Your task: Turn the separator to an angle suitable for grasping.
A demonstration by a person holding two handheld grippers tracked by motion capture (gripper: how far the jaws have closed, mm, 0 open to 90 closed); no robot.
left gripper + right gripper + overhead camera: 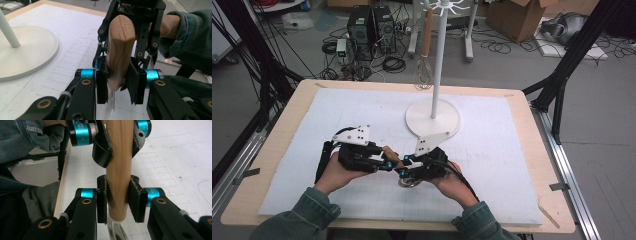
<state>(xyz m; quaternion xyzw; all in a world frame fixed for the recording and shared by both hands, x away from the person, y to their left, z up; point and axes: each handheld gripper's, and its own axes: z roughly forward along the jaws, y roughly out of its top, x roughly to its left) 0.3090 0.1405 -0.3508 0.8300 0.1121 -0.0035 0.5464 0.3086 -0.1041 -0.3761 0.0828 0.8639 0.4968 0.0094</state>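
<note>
Low in the centre of the high view, the left gripper (384,162) and right gripper (404,167) are both clamping the wooden handle (391,155) between them; the white stand (432,117) is sitting just above.

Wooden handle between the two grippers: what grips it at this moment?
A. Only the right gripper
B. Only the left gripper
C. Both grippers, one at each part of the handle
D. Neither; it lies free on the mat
C: the wooden handle sits clamped between the right gripper pads, and the left gripper pads press on it too.
</note>
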